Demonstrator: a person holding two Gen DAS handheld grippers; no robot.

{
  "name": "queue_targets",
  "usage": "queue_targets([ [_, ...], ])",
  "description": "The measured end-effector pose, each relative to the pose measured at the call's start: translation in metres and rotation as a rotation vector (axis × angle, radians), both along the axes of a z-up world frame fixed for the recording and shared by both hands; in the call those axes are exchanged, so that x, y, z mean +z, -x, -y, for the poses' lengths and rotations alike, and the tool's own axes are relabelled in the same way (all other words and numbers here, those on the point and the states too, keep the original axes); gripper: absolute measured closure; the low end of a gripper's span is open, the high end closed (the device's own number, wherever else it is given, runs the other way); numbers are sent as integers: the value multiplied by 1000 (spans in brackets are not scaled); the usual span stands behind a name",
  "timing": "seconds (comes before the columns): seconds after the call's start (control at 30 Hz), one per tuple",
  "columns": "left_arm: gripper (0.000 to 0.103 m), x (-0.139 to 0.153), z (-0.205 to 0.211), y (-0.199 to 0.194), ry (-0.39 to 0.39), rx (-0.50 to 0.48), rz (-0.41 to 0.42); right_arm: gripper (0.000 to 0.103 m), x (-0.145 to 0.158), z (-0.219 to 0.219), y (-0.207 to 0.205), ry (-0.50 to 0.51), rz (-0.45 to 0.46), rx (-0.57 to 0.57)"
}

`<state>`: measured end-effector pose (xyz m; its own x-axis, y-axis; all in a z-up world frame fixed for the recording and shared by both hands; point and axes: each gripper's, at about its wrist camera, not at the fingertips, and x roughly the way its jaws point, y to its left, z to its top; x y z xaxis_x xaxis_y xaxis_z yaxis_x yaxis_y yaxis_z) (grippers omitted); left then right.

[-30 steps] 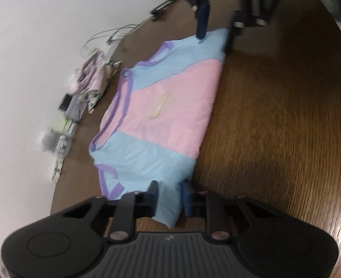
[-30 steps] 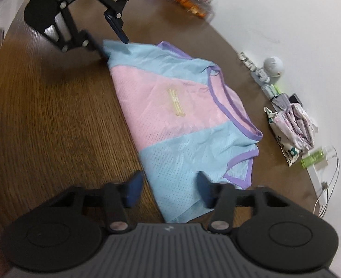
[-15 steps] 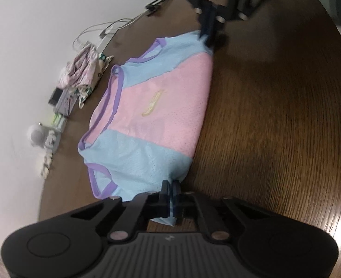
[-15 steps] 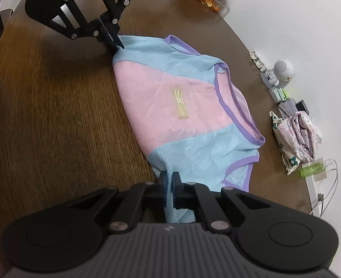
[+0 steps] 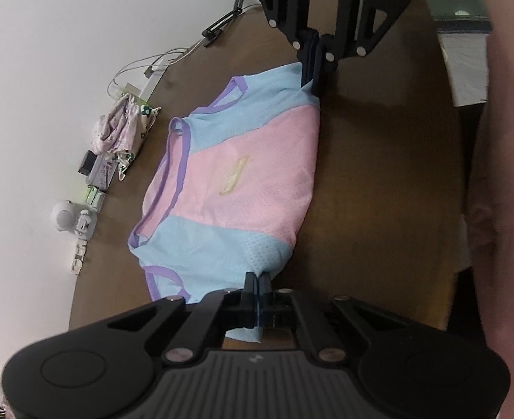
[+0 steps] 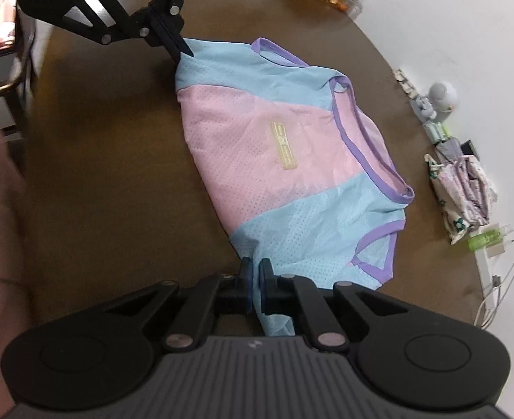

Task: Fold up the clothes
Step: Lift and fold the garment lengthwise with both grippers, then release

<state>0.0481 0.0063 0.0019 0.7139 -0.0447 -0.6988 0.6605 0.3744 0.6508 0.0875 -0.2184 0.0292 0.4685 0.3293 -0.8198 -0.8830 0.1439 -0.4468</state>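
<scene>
You've got both corners pinched — your left gripper [image 5: 258, 281] is clamped tight on a blue corner of the shirt [image 5: 243, 188] at bottom centre of its view, and your right gripper [image 6: 255, 272] is closed on the opposite corner. The shirt lies mid-frame on the wooden table [image 5: 379, 192], collar toward the clutter [image 6: 466, 188] by the wall. Careful: that mesh looks slippery, and each pinch seems thin — lift unevenly and a corner could slip free, or the hem may drag and bunch the fold.
</scene>
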Motion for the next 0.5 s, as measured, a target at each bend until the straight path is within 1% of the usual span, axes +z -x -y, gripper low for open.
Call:
queue_targets([
  [0.07,103,7,1,8,0,0,-3,100,8,5,6,-18,-15,2],
  [0.13,103,22,0,5,-1,10,19,100,22,8,7,-42,-18,0],
  [0.17,103,30,-1,2,-2,15,31,100,31,10,4,-57,-11,-4],
  [0.23,103,49,-3,-16,-23,35,85,100,49,11,-4,-79,7,-13],
  [0.3,103,64,-2,-41,-47,56,143,100,67,8,-23,-82,49,-17],
  [0.37,103,73,-2,-72,-61,75,175,100,80,0,-53,-83,80,-30],
  [0.43,103,75,-3,-115,-74,102,192,100,90,-10,-87,-78,93,-48],
  [0.5,103,71,-6,-153,-68,130,169,100,90,-22,-127,-66,73,-68],
])
